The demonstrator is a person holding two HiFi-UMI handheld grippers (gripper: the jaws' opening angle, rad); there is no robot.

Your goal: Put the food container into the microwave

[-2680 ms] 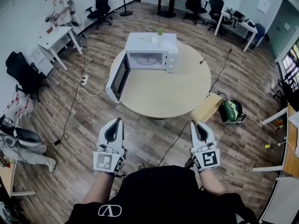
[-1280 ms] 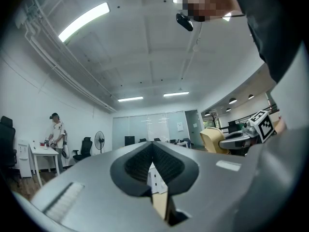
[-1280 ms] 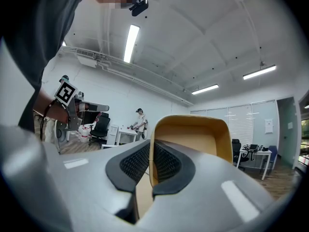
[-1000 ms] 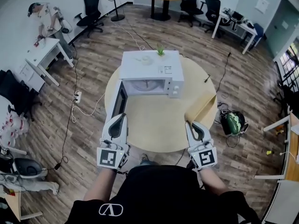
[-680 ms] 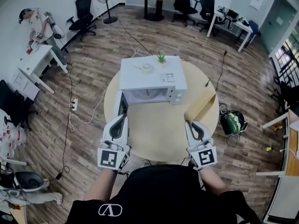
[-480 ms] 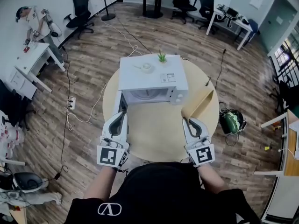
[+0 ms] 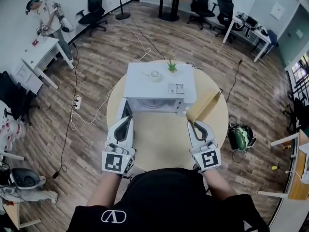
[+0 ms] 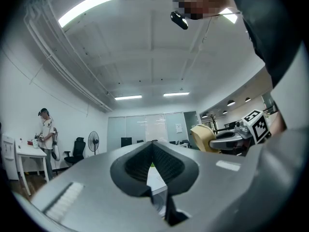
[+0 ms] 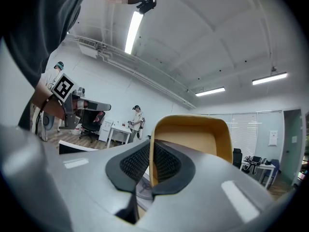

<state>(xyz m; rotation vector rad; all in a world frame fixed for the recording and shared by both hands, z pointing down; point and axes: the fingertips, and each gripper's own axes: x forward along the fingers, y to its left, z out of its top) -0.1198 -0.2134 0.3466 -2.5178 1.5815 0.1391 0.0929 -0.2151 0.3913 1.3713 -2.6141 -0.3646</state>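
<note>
The white microwave (image 7: 160,87) stands on the round wooden table (image 7: 161,138), its door (image 7: 126,114) swung open to the left. My right gripper (image 7: 193,125) is shut on the rim of the tan food container (image 7: 204,106), held tilted just right of the microwave's front corner. In the right gripper view the container (image 9: 194,138) rises between the pads of that gripper (image 9: 150,164). My left gripper (image 7: 124,120) is shut and empty, hovering by the open door. In the left gripper view its pads (image 8: 153,151) meet, with the microwave (image 8: 157,180) showing below them.
A small green plant (image 7: 172,65) and a small round object (image 7: 154,74) sit on the microwave's top. A power strip (image 7: 77,101) and cables lie on the floor left of the table, a green bag (image 7: 240,137) to its right. A person (image 7: 44,13) stands at a far-left desk.
The view has come closer to the table, and the microwave now lies just ahead of both grippers. The right gripper has kept hold of the container throughout; the left stays shut.
</note>
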